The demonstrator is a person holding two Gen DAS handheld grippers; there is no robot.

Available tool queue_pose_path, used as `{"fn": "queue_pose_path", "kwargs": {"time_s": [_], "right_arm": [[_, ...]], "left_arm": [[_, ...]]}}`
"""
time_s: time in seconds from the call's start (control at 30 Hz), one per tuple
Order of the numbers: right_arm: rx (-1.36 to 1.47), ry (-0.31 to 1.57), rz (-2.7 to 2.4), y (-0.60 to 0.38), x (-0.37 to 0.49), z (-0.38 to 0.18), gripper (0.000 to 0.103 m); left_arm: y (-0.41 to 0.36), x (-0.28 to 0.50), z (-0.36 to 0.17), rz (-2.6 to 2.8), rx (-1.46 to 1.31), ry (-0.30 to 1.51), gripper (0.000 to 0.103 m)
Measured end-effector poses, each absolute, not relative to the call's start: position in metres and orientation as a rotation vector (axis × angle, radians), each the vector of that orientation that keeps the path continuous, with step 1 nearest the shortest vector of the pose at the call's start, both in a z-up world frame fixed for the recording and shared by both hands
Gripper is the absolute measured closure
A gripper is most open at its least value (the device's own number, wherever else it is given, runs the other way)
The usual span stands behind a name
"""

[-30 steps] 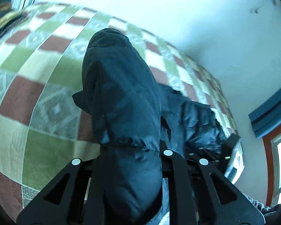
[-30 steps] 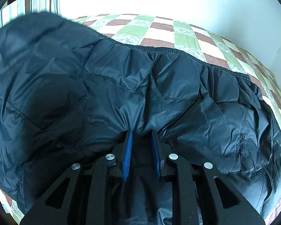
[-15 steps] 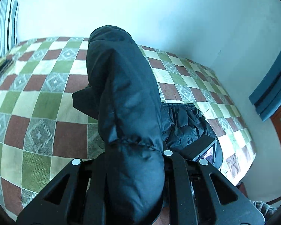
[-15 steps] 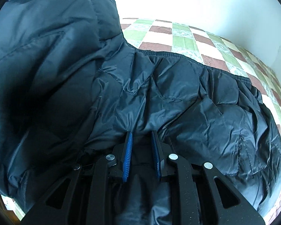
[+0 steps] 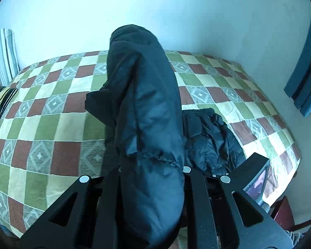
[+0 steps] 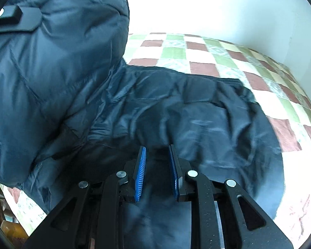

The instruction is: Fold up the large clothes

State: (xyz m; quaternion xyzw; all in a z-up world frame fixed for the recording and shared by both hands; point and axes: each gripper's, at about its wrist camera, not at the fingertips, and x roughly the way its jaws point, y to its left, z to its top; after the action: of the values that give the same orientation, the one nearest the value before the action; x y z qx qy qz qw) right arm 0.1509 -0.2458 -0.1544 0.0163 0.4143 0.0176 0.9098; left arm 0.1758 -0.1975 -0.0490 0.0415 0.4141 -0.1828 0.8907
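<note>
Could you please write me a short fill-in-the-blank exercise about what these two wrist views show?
1. Both grippers hold a dark puffer ____.
2. The left gripper is clamped on the jacket's ____, near its gathered cuff.
3. The bedspread has a pattern of green, cream and ____ squares.
4. The right gripper has ____ pads on its fingers.

Missing words: jacket; sleeve; red-brown; blue

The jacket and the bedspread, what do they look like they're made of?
Jacket: looks like thin synthetic shell, nylon or polyester, with puffy fill; it has a slight sheen, fine crinkles, quilted seams and a gathered elastic cuff. The fill itself is hidden.
Bedspread: looks like matte woven cloth, perhaps cotton; diamond motifs seem woven into its green, red-brown and cream checks, with no shine.
</note>
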Motion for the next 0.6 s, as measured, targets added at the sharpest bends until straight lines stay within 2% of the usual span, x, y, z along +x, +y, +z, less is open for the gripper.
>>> {"fn": "queue_pose_path", "kwargs": {"time_s": [0.13, 0.2, 0.23, 0.27, 0.6], "right_arm": [[0.037, 0.833, -0.013, -0.267, 0.138, -0.149, 0.08], [0.035, 0.823, -0.045, -0.279, 0.134, -0.147, 0.071], [0.035, 0.815, -0.07, -0.287, 0.13, -0.146, 0.06], [0.036, 0.806, -0.089, -0.294, 0.127, -0.145, 0.057], [0.072, 0.81, -0.21, -0.345, 0.107, -0.143, 0.057]], "left_arm": [[-0.226, 0.172, -0.06, -0.402, 0.106, 0.877, 0.088], [-0.239, 0.17, -0.066, -0.409, 0.122, 0.882, 0.088], [-0.245, 0.169, -0.068, -0.412, 0.13, 0.884, 0.088], [-0.253, 0.168, -0.072, -0.416, 0.137, 0.889, 0.088], [-0.312, 0.164, -0.108, -0.465, 0.164, 0.945, 0.088]]}}
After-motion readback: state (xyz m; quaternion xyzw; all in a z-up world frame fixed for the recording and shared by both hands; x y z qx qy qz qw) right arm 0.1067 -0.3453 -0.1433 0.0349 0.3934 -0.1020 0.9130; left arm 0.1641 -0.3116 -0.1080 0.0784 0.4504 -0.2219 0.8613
